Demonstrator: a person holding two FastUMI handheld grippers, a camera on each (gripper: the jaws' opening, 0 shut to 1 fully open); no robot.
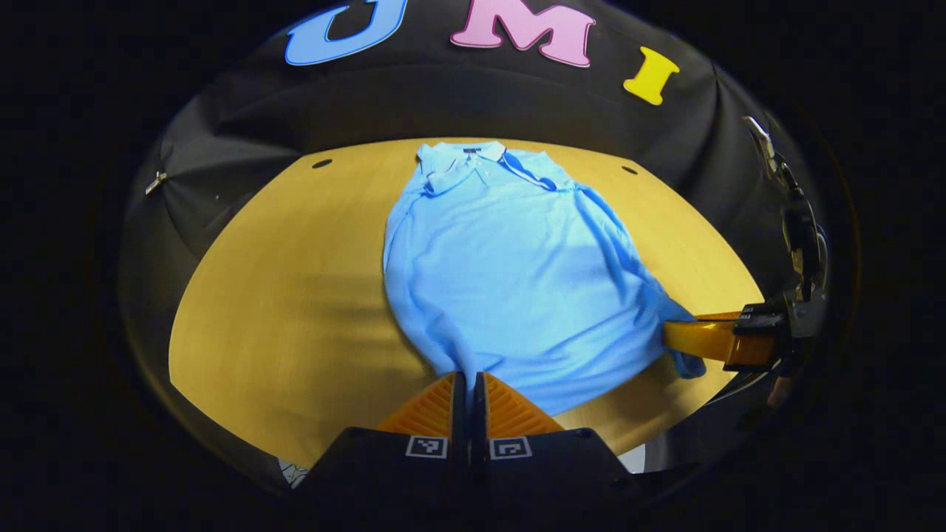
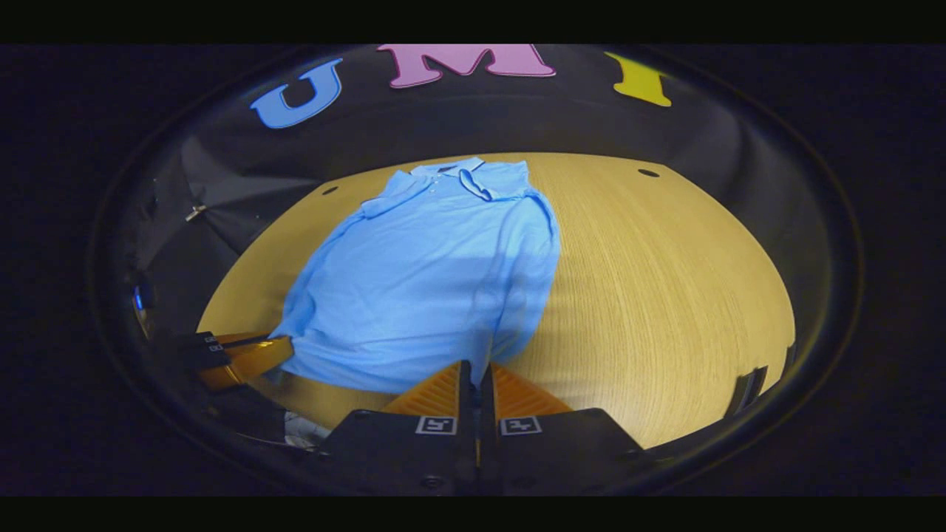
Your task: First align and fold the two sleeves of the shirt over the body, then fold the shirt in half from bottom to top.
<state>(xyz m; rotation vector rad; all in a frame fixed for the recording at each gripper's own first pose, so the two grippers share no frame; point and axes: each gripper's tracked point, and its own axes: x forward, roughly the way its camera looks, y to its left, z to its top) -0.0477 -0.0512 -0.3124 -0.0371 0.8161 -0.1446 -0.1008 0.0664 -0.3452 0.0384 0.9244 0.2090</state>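
A light blue shirt [image 1: 510, 273] lies flat on the wooden counter [image 1: 281, 295], collar [image 1: 462, 157] toward the far wall, both sleeves folded over the body. The left tool [image 1: 468, 378] has its fingers pressed together on the hem's near left corner. In the right gripper view, the right tool [image 2: 477, 368] is likewise clamped on the hem's right corner. The left gripper view also shows the right tool from the side; the right gripper view shows the left tool at the shirt's lower left edge
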